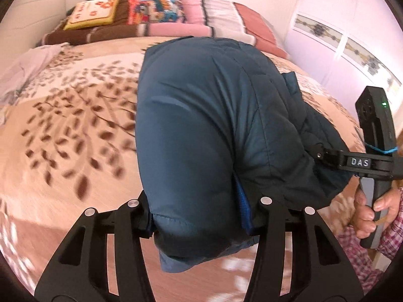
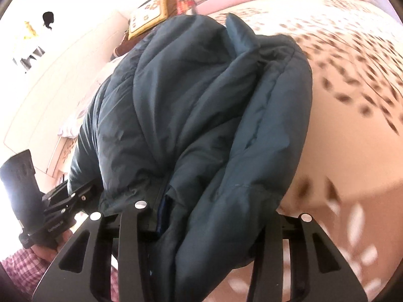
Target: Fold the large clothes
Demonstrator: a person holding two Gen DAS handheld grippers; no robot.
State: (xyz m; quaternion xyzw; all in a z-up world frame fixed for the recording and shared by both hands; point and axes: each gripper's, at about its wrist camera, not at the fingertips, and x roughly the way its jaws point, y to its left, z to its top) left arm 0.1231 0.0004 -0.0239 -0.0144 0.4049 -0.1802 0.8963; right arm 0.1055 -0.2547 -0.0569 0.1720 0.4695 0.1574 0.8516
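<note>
A dark blue padded jacket (image 1: 206,125) lies bunched over the leaf-patterned bedspread (image 1: 63,125). My left gripper (image 1: 201,229) is shut on the jacket's near hem, which hides the fingertips. In the right wrist view the same jacket (image 2: 201,125) fills the middle, folded in thick layers. My right gripper (image 2: 206,229) is shut on its near edge, fabric draped over the fingers. The right gripper (image 1: 320,154) also shows at the right of the left wrist view, clamped on the jacket. The left gripper (image 2: 83,196) shows at the left of the right wrist view, clamped on the jacket.
Patterned cushions (image 1: 93,12) and striped pink and brown blankets (image 1: 201,22) lie at the head of the bed. A white cloth (image 1: 30,60) lies at the far left. A white wardrobe (image 1: 340,25) stands to the right.
</note>
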